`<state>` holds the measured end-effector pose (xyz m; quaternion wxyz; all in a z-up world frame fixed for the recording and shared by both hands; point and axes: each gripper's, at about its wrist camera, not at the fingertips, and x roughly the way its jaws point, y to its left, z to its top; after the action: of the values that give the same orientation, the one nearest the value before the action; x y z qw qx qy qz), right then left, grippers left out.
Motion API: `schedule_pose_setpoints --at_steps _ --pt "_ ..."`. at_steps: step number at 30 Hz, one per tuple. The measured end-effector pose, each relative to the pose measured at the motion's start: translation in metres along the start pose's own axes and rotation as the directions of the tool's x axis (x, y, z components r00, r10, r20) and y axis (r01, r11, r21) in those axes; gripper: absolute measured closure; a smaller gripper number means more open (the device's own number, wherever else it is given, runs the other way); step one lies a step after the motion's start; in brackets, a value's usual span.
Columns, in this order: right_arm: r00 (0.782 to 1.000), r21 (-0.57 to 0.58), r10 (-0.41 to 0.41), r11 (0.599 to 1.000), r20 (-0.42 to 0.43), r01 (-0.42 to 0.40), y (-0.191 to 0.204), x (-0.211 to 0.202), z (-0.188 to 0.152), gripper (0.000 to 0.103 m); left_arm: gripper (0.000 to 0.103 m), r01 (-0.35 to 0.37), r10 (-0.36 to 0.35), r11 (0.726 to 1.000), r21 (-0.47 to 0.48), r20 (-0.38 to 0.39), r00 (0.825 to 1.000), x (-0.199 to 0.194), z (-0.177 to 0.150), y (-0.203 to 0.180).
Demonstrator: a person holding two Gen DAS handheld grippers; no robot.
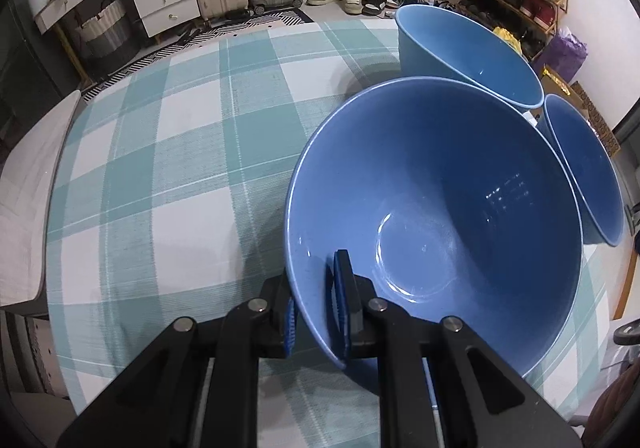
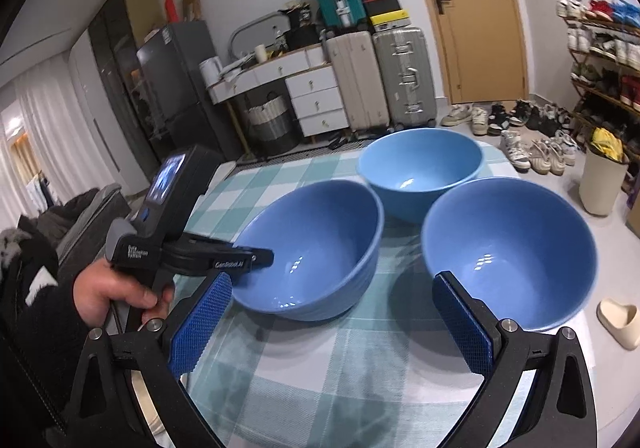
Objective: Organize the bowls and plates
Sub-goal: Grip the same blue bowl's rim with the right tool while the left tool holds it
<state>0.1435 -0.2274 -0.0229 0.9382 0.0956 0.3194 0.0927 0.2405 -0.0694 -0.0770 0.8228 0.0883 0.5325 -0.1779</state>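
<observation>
A: Where was my left hand-held gripper [image 1: 316, 322]?

B: Clamped on the near bowl's [image 1: 436, 208] rim, beside two other bowls [image 1: 476, 52] crowding the worktop's [image 1: 168, 152] right edge.

A: My right hand-held gripper [image 2: 332, 322] stood agape, empty; the left stretch lay free.

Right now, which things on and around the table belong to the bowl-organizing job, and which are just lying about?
Job:
held bowl
far bowl
right bowl
left hand-held gripper
right hand-held gripper

Lying about:
suitcases
shoes
slipper
bin
</observation>
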Motion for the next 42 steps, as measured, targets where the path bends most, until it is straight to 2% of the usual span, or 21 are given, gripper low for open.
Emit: schedule_pose_setpoints --at_steps 2,5,8,10,14,17,20,21,23,24,26,27,29,32,38,42 --pt "0.999 -0.025 -0.035 0.999 0.02 0.035 0.007 0.002 0.005 0.001 0.089 -0.003 0.003 1.0 0.004 -0.001 1.0 -0.003 -0.002 0.004" --pt "0.999 -0.029 -0.031 0.999 0.036 0.032 0.012 0.007 0.015 0.001 0.089 -0.013 0.013 1.0 0.007 0.0 1.0 -0.005 -0.004 0.01" --pt "1.0 -0.004 -0.024 1.0 0.01 0.024 0.012 0.021 0.025 0.002 0.089 -0.02 0.02 1.0 -0.002 -0.004 1.0 -0.007 -0.007 0.017" --pt "0.999 0.001 -0.019 1.0 -0.042 0.019 0.013 0.038 0.031 0.003 0.089 -0.018 0.018 1.0 -0.002 -0.003 1.0 -0.009 -0.01 0.021" --pt "0.992 0.005 -0.01 1.0 -0.128 0.011 0.015 0.067 0.036 0.013 0.089 -0.02 0.02 1.0 0.004 -0.007 1.0 -0.011 -0.014 0.026" --pt "0.983 0.052 0.023 0.999 -0.18 -0.013 0.011 0.087 0.04 0.013 0.089 -0.018 0.018 1.0 -0.002 -0.01 1.0 -0.01 -0.016 0.032" --pt "0.976 0.1 0.024 0.995 -0.218 -0.002 0.003 0.105 0.039 0.015 0.089 -0.013 0.013 1.0 -0.006 -0.014 1.0 -0.01 -0.019 0.035" --pt "0.973 0.111 0.022 0.994 -0.23 0.003 0.0 0.11 0.039 0.018 0.089 -0.011 0.011 1.0 -0.009 -0.015 1.0 -0.01 -0.02 0.037" --pt "0.965 0.129 0.033 0.992 -0.262 0.002 -0.004 0.121 0.037 0.032 0.089 -0.01 0.01 1.0 -0.026 -0.011 1.0 -0.01 -0.021 0.039" --pt "0.962 0.134 0.034 0.991 -0.27 0.002 -0.005 0.125 0.035 0.035 0.089 -0.007 0.006 1.0 -0.026 -0.008 1.0 -0.011 -0.022 0.038" --pt "0.958 0.143 0.041 0.99 -0.283 0.0 -0.006 0.132 0.03 0.052 0.089 0.007 -0.007 1.0 -0.025 -0.007 1.0 -0.011 -0.022 0.038" --pt "0.955 0.153 0.054 0.988 -0.292 -0.009 -0.006 0.136 0.028 0.055 0.089 0.018 -0.018 0.999 -0.027 -0.01 1.0 -0.01 -0.022 0.038" --pt "0.951 0.157 0.063 0.987 -0.302 -0.016 -0.005 0.141 0.024 0.069 0.089 0.029 -0.03 0.999 -0.035 -0.012 0.999 -0.009 -0.023 0.039" --pt "0.953 0.157 0.062 0.987 -0.295 -0.015 -0.003 0.14 0.02 0.08 0.089 0.038 -0.038 0.998 -0.048 -0.009 0.999 -0.01 -0.024 0.04" --pt "0.952 0.141 0.015 0.99 -0.305 0.03 0.0 0.135 0.013 0.087 0.089 0.064 -0.064 0.996 -0.057 0.001 0.998 -0.016 -0.029 0.036" --pt "0.95 0.167 0.015 0.985 -0.312 0.039 -0.003 0.124 0.01 0.088 0.089 0.09 -0.09 0.993 -0.073 0.002 0.996 -0.025 -0.035 0.032"
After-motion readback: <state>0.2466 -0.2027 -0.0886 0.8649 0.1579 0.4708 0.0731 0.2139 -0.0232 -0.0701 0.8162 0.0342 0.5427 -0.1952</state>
